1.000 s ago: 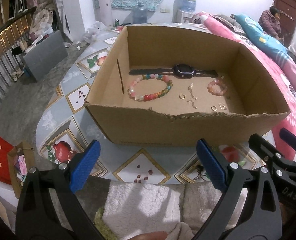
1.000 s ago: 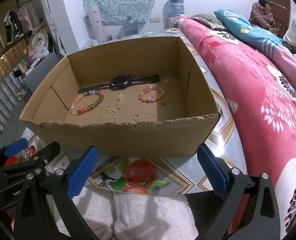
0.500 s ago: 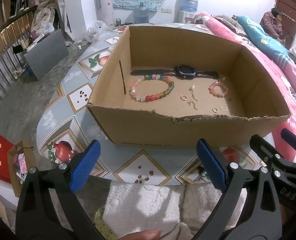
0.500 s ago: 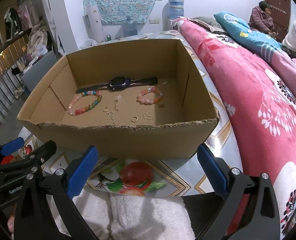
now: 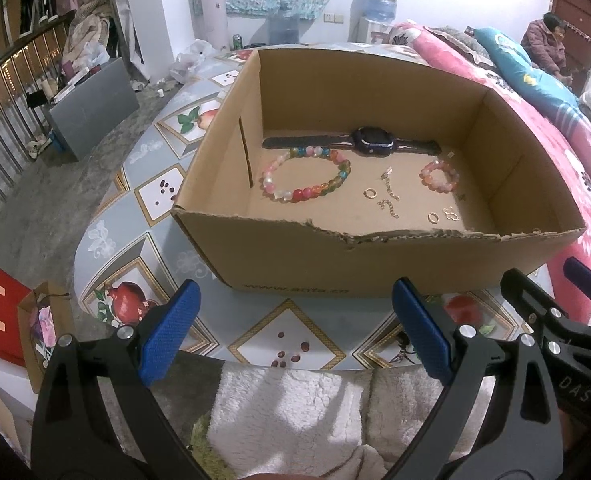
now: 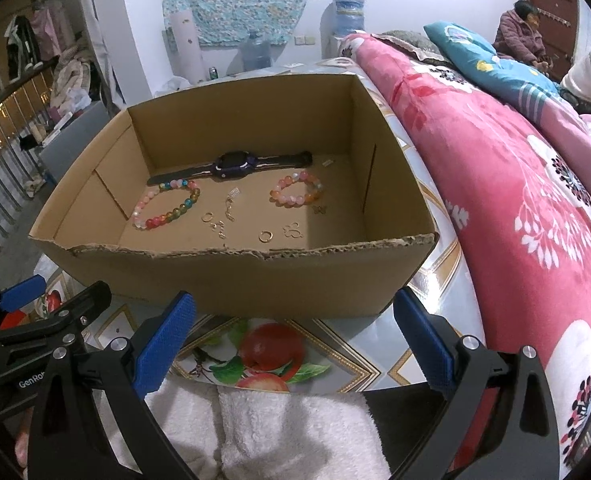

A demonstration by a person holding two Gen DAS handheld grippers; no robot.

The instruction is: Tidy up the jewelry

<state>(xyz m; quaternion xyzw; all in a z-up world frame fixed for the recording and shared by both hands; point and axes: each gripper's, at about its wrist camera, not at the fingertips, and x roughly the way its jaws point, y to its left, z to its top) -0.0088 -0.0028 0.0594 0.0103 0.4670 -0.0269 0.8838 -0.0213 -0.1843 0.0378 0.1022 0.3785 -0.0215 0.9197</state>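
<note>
An open cardboard box (image 5: 375,268) (image 6: 235,280) stands on the table ahead of both grippers. On its floor lie a dark watch (image 5: 371,145) (image 6: 231,165), a large multicolour bead bracelet (image 5: 307,176) (image 6: 167,205), a small pink bead bracelet (image 5: 439,176) (image 6: 297,191), a thin chain (image 5: 389,196) (image 6: 225,216) and small gold rings (image 5: 433,217) (image 6: 266,236). My left gripper (image 5: 295,336) is open and empty, short of the box's near wall. My right gripper (image 6: 295,340) is open and empty too, beside it.
The table (image 5: 143,200) has a fruit-patterned cloth and a rounded left edge. A pink floral quilt (image 6: 515,184) rises right of the box. White fleece (image 6: 275,428) lies under the grippers. A person (image 6: 523,28) sits far right. A red bag (image 5: 7,320) lies on the floor.
Both grippers have risen slightly, so I see more of the box floor. Nothing in the box has moved; both grippers stay open.
</note>
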